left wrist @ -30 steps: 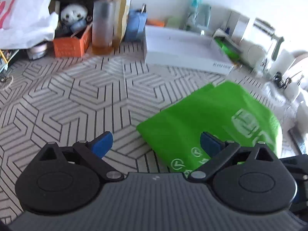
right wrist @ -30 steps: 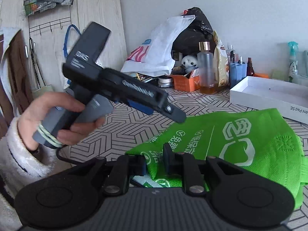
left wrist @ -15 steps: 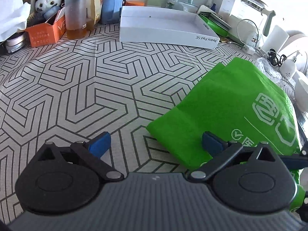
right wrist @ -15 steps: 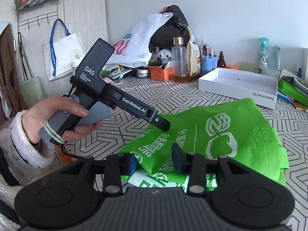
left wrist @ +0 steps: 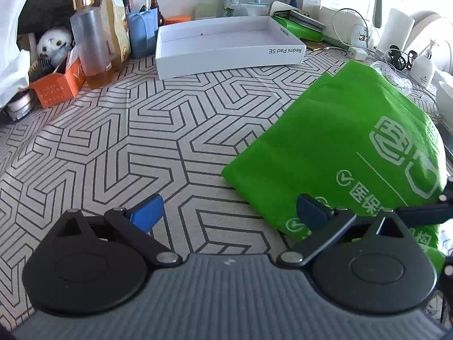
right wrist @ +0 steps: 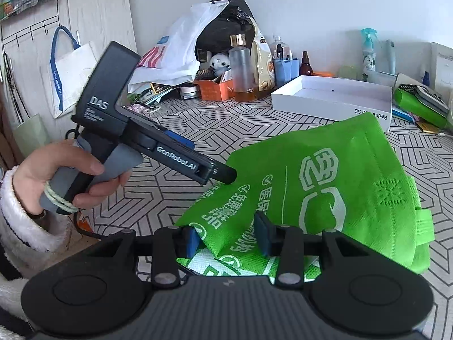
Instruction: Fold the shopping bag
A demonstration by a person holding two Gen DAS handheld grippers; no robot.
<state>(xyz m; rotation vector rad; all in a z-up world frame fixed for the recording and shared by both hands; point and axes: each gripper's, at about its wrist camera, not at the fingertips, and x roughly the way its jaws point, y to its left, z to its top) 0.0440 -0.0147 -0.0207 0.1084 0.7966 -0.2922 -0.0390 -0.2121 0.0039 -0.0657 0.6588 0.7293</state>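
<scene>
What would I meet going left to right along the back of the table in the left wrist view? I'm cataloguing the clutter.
Orange box → tall bottle with gold cap → blue holder → white box lid → white pump bottle.

A bright green shopping bag (right wrist: 325,187) carried white printed logos and lettering. It lay on a desk (left wrist: 119,147) covered in a pale grey and white cloth patterned with dark geometric hexagon lines. The left claw (left wrist: 226,212) was black with blue pads; the right claw (right wrist: 226,238) was the same. A shallow box (left wrist: 226,45) was white. A small carton (left wrist: 56,85) was orange. The sleeve (right wrist: 25,226) was fluffy white.
</scene>
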